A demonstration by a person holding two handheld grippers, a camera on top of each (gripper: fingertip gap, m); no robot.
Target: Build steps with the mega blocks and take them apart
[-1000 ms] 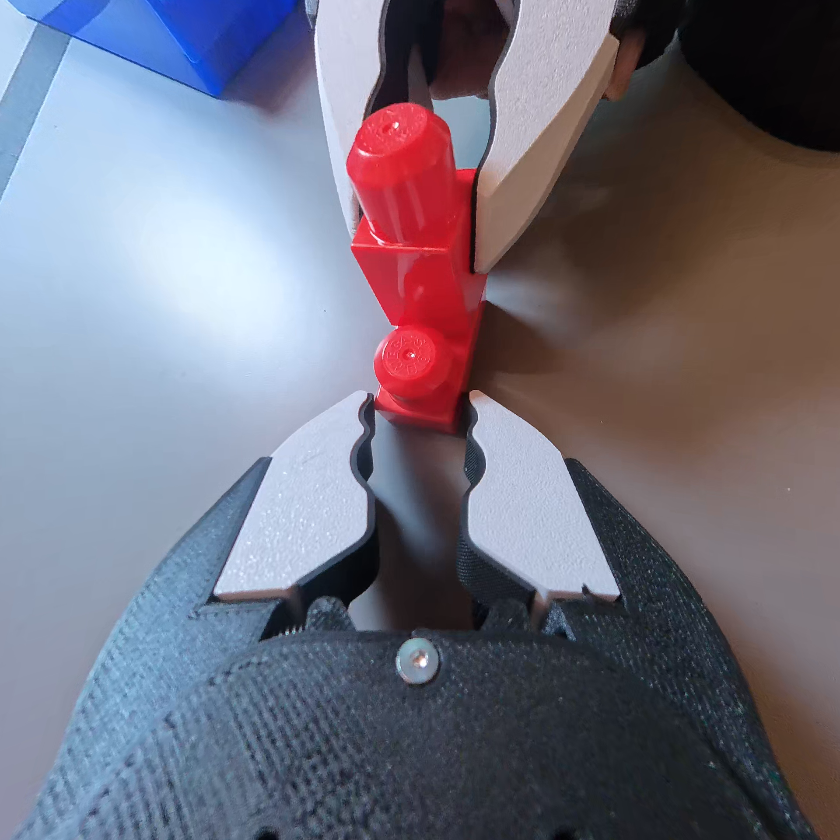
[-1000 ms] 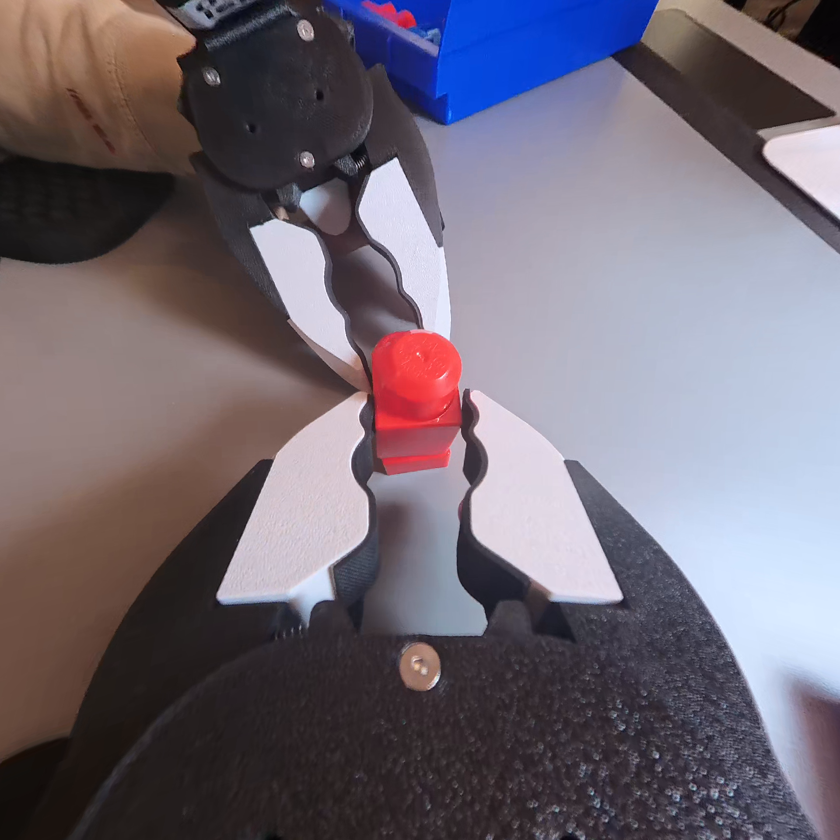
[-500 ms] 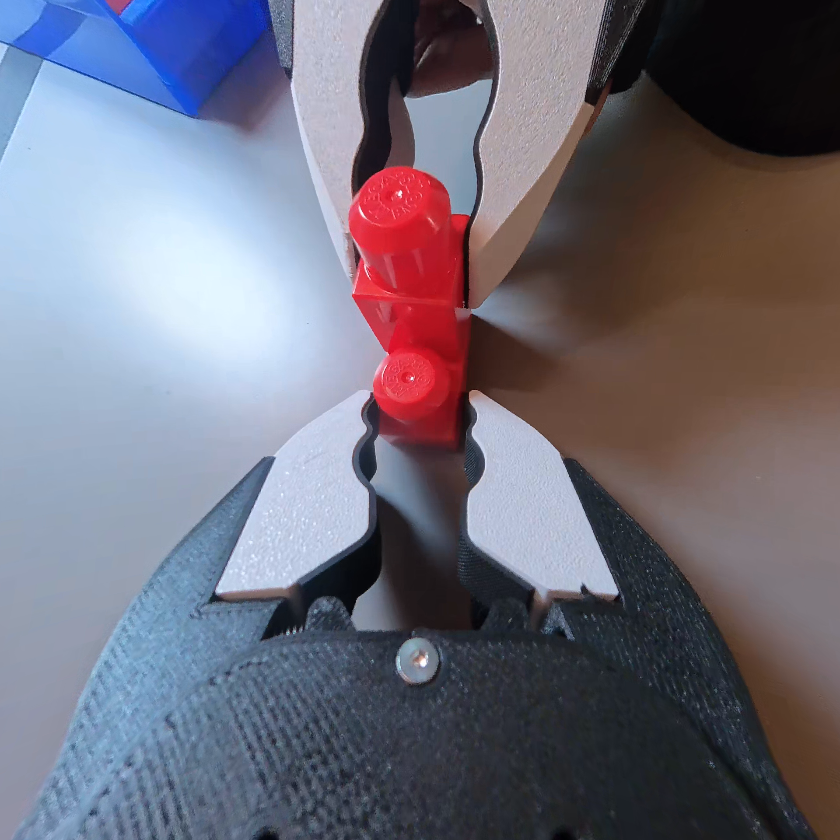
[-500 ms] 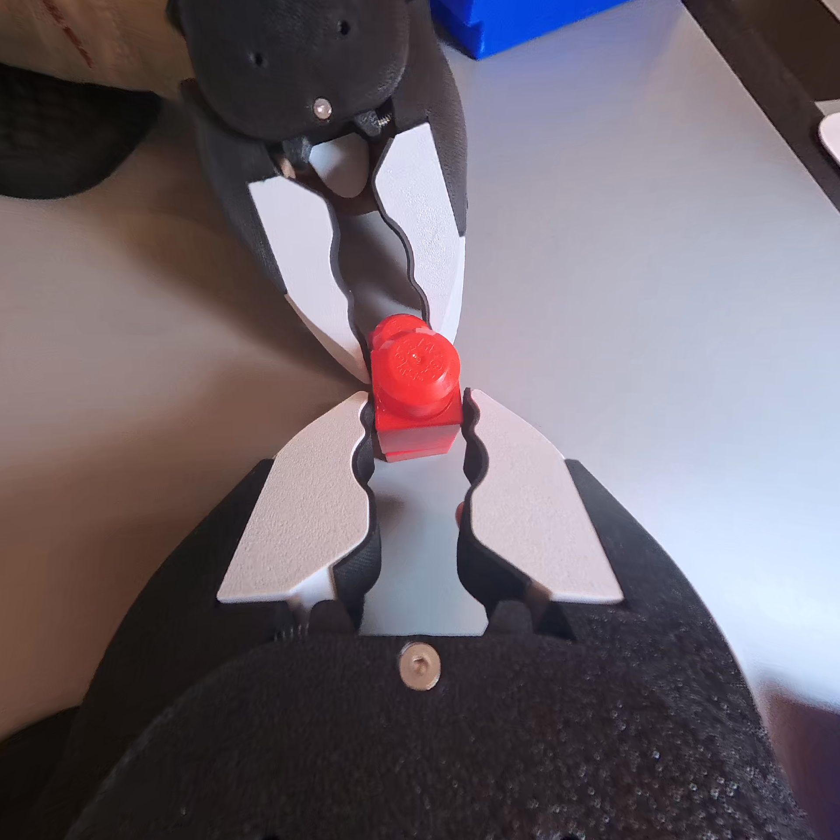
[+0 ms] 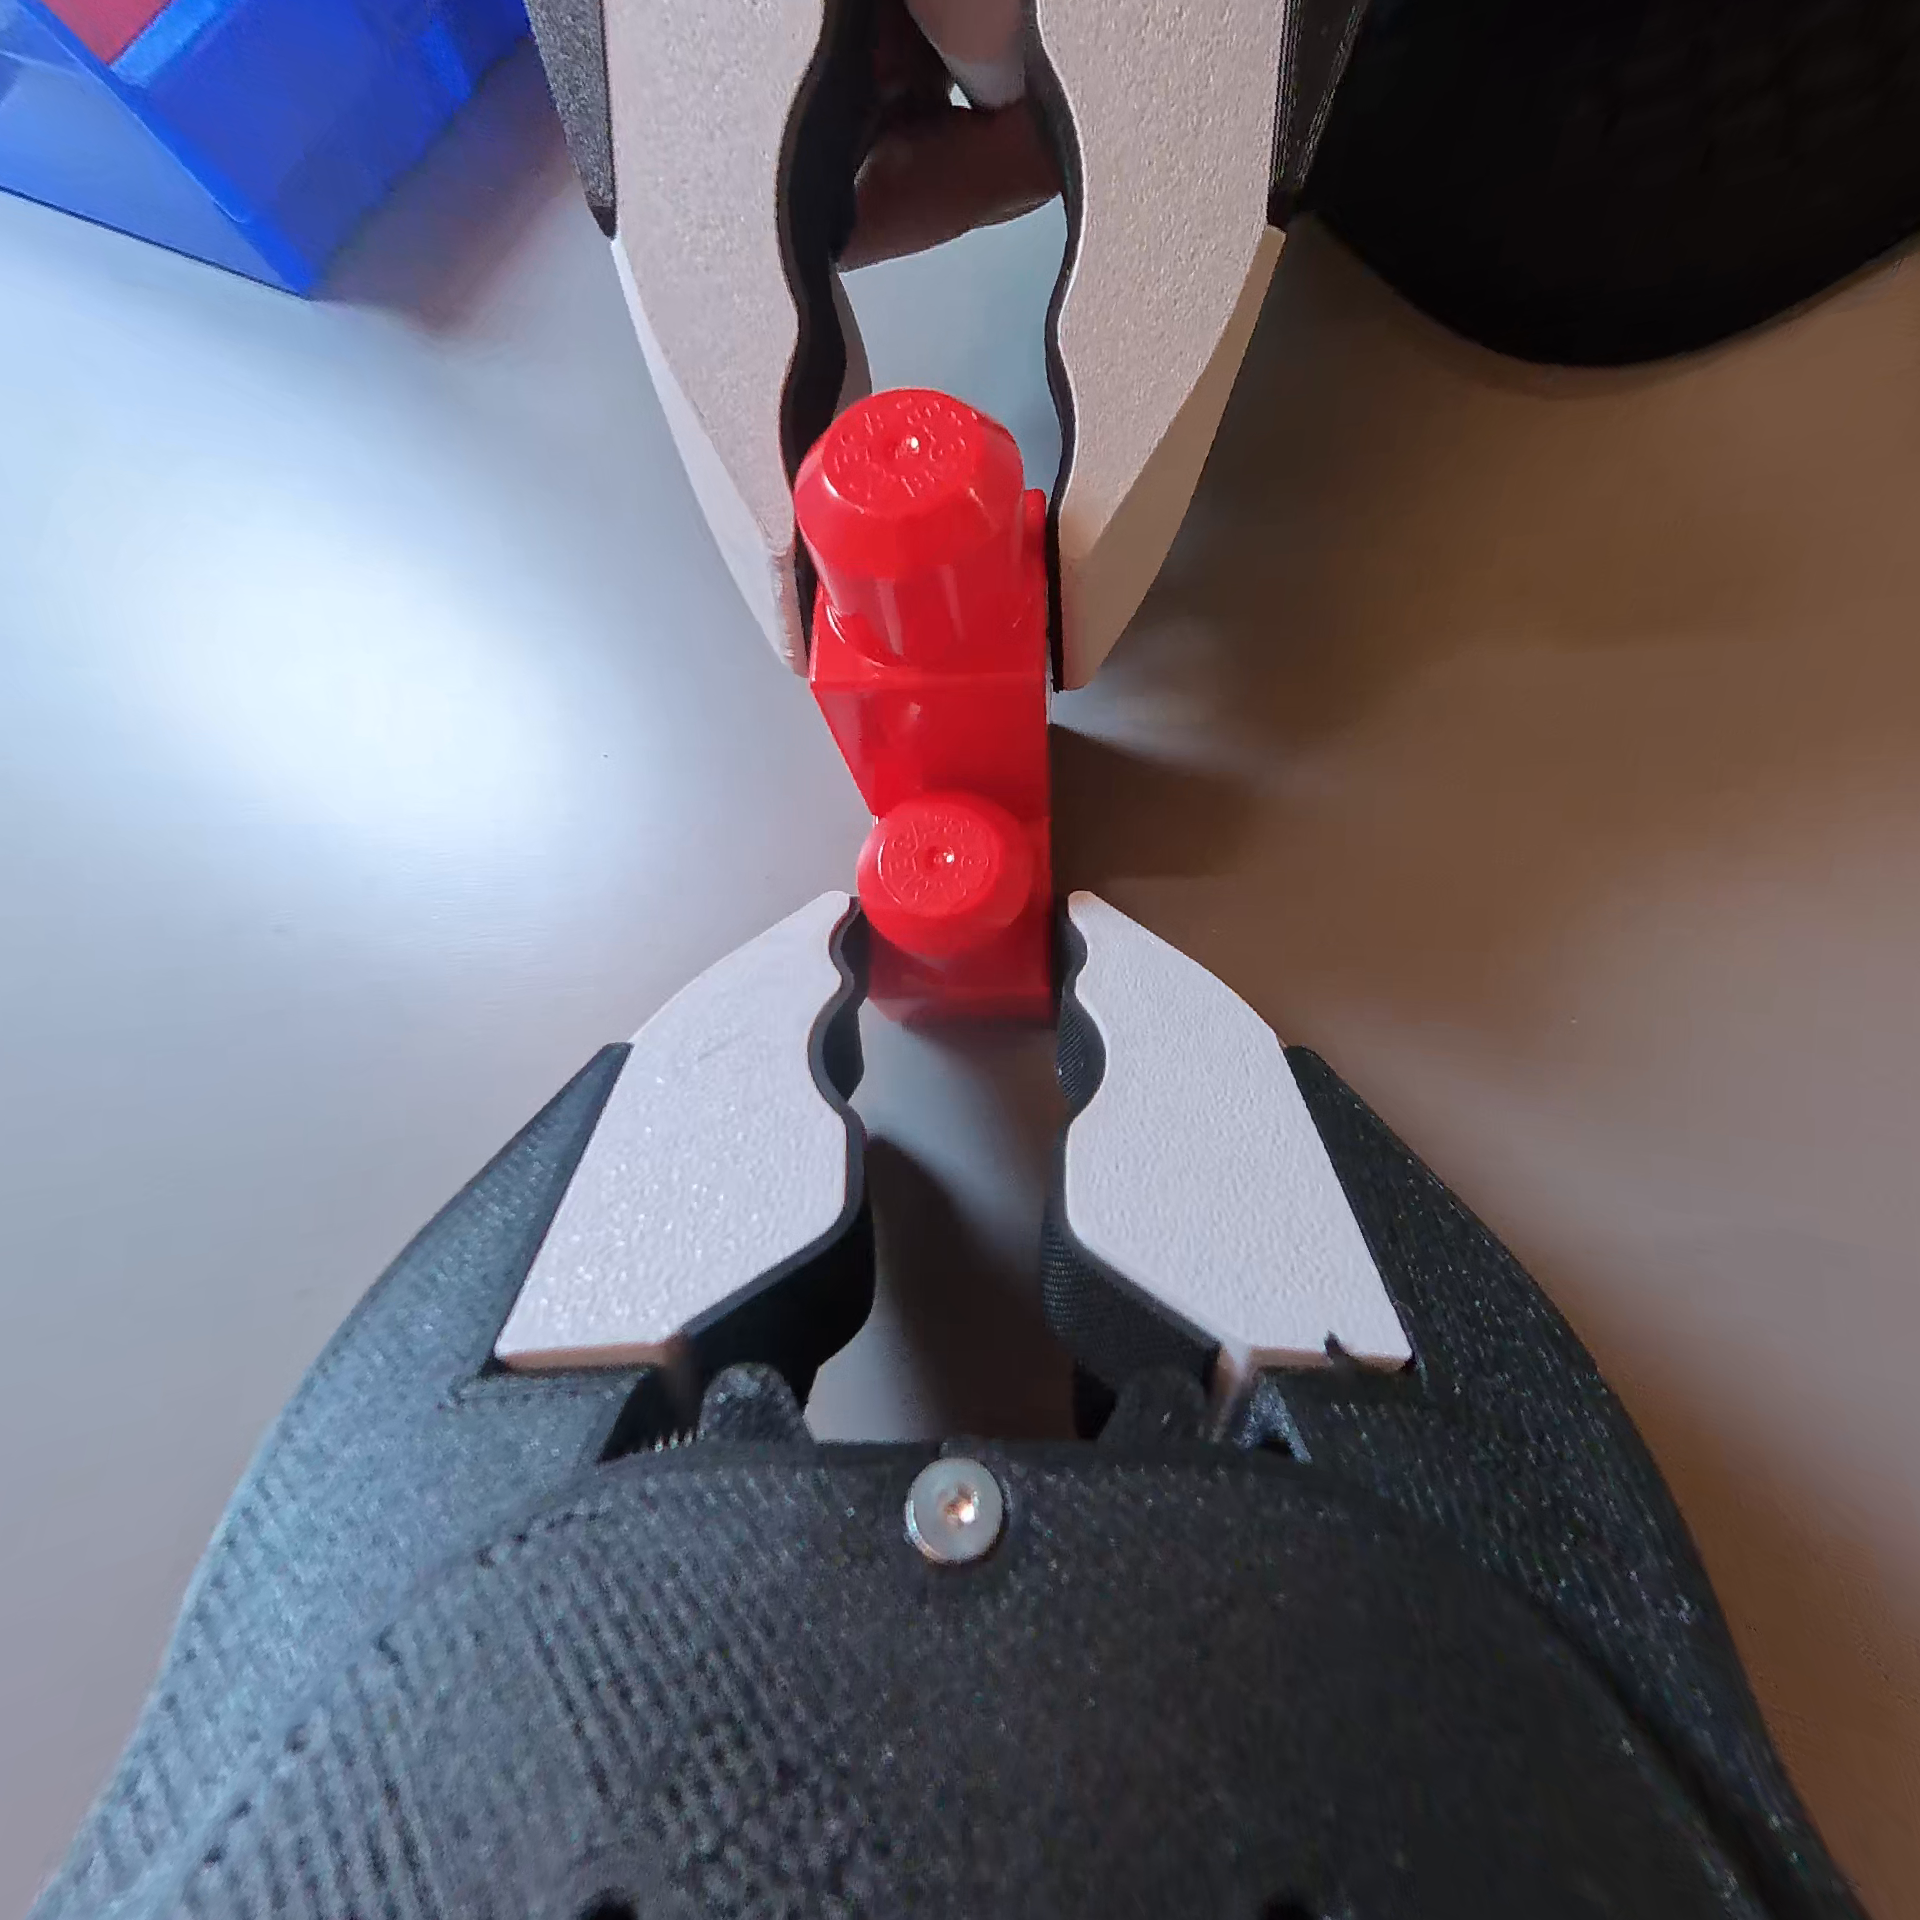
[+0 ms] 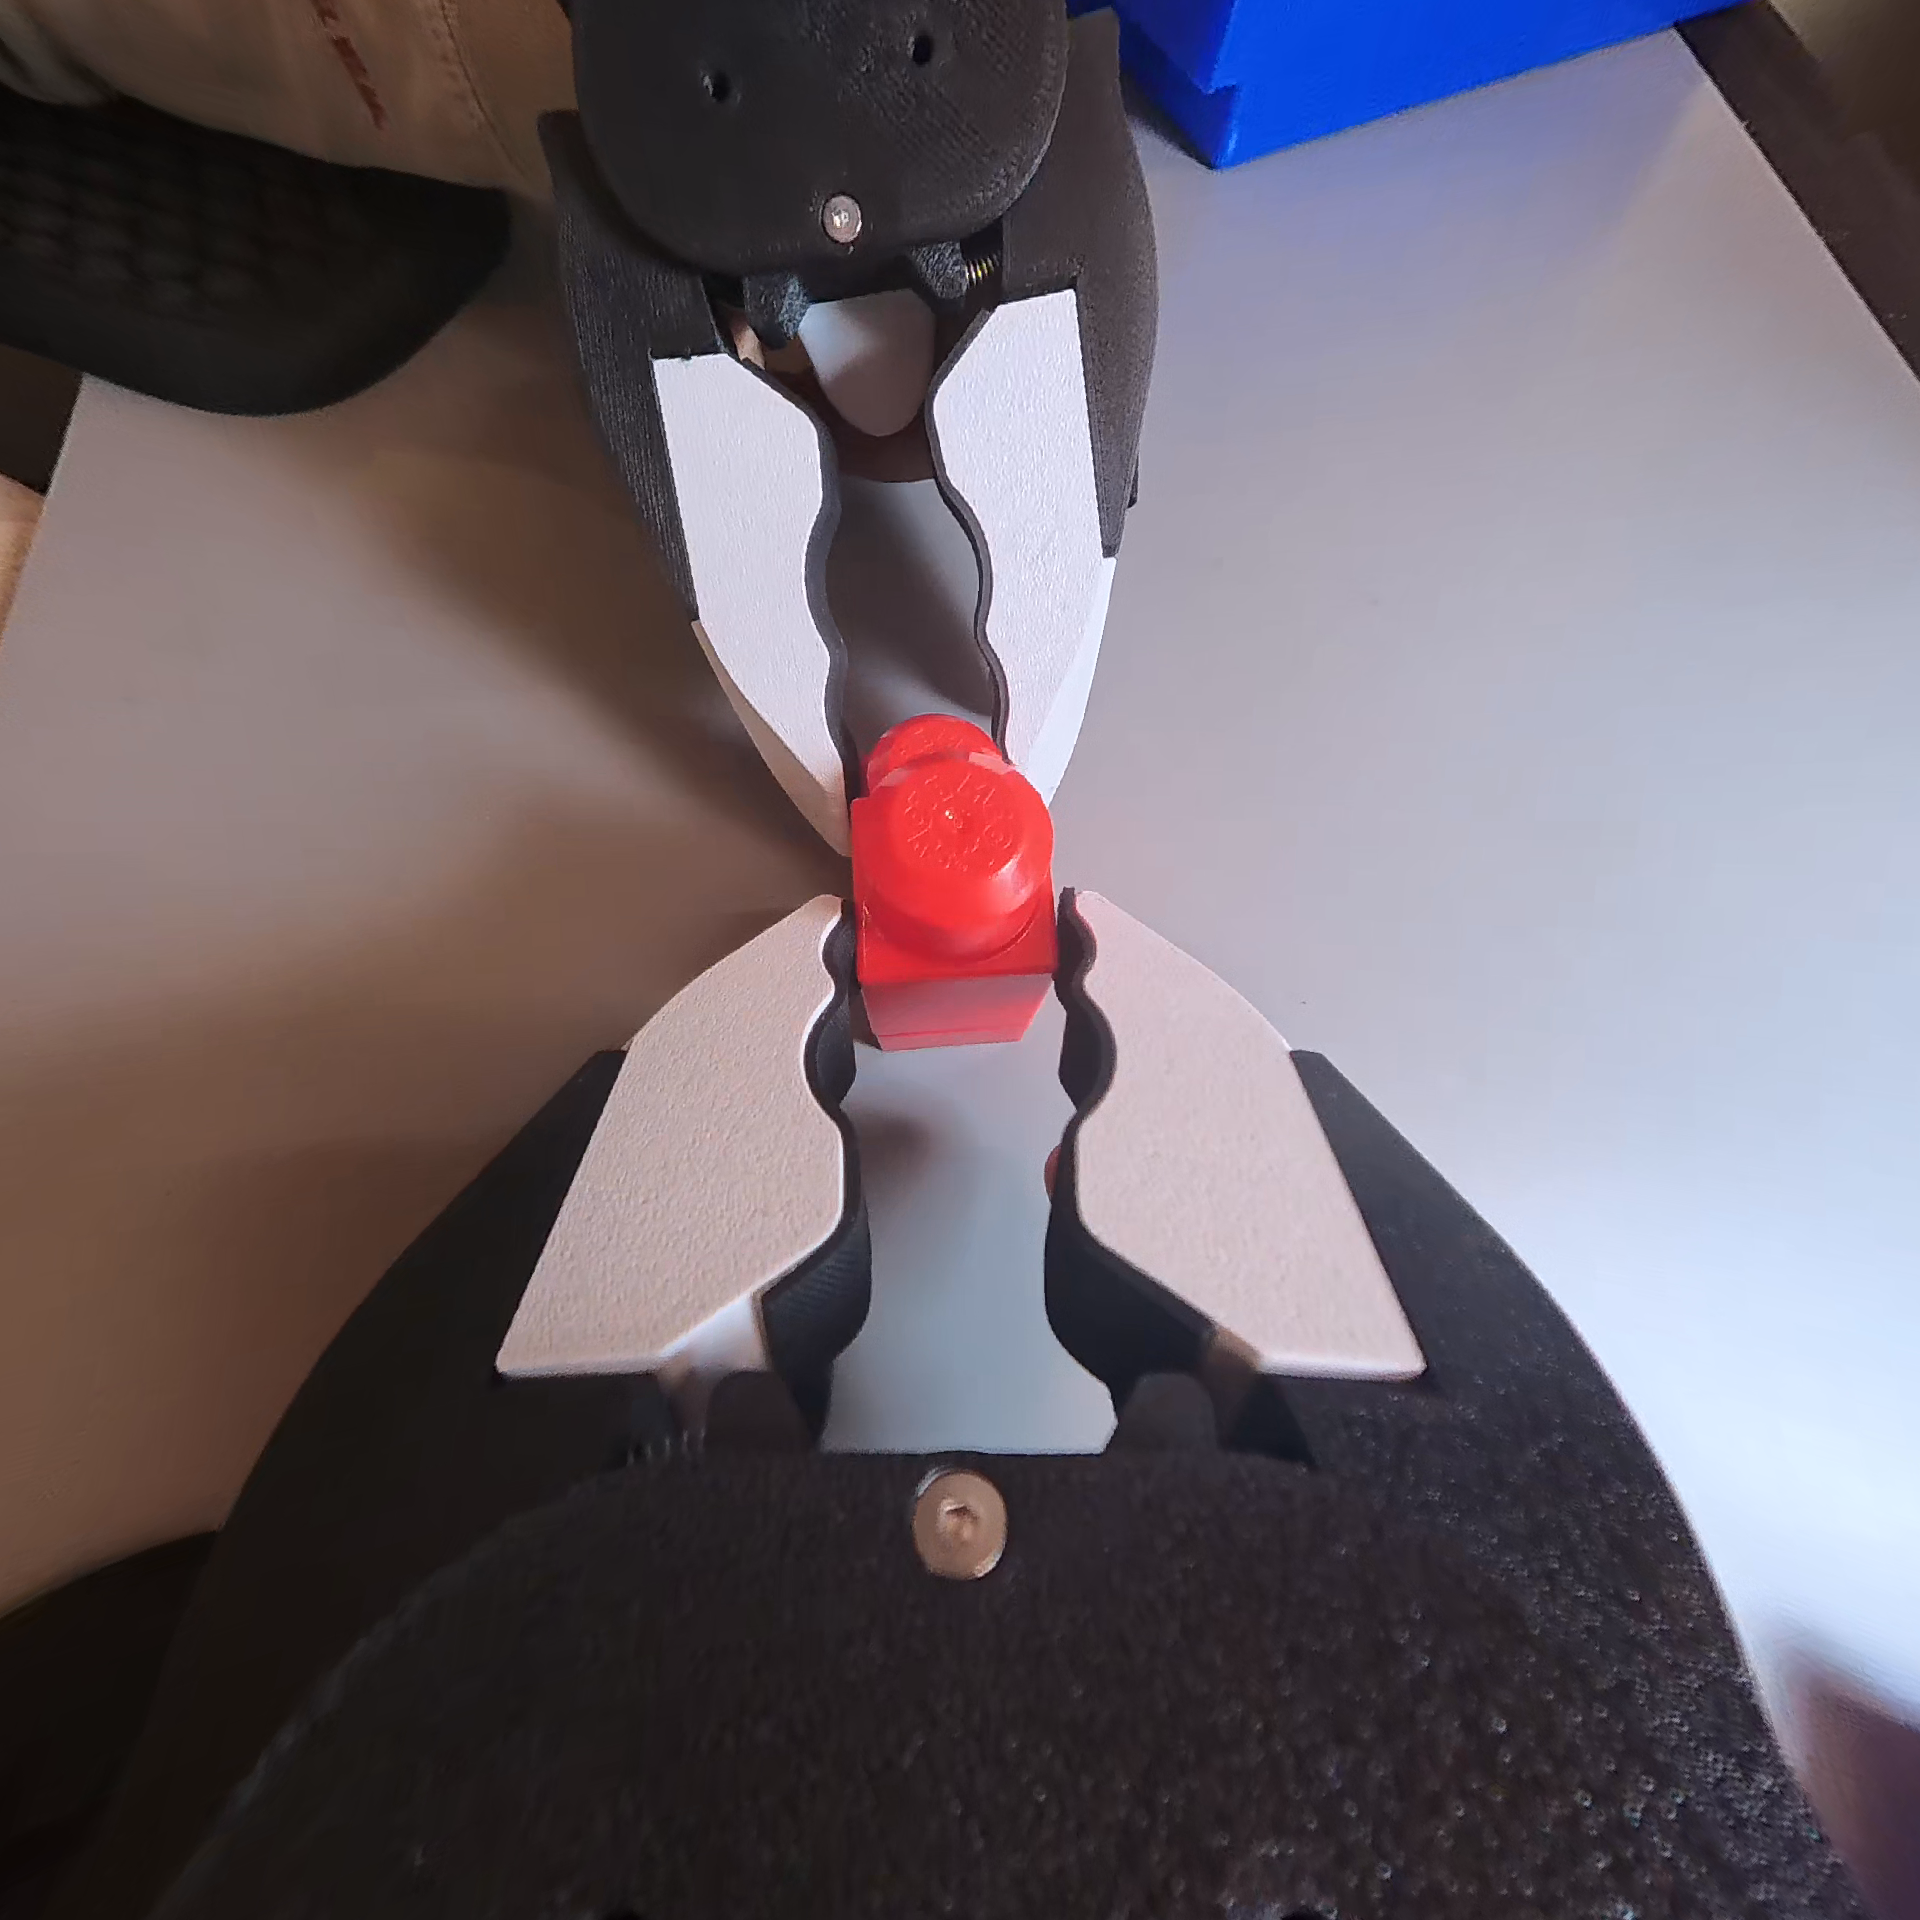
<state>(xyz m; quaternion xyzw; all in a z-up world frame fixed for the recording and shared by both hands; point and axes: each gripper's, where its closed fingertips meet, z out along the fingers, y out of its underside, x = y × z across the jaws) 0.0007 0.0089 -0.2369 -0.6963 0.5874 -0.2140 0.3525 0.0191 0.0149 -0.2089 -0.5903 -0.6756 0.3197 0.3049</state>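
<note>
I see the pale worktop (image 5: 312, 727) first, with a blue bin (image 5: 239, 135) toward its far edge. My left tongs (image 5: 956, 961) are clamped on the lower red block (image 5: 961, 935), which sits on the worktop well away from its edges. My right tongs (image 6: 956, 961) are clamped on the upper red block (image 6: 951, 935), stacked one step back on the lower one.

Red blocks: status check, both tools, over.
Left tool shut on lower red block. Right tool shut on upper red block, stacked one step up. Blue bin clear behind.
</note>
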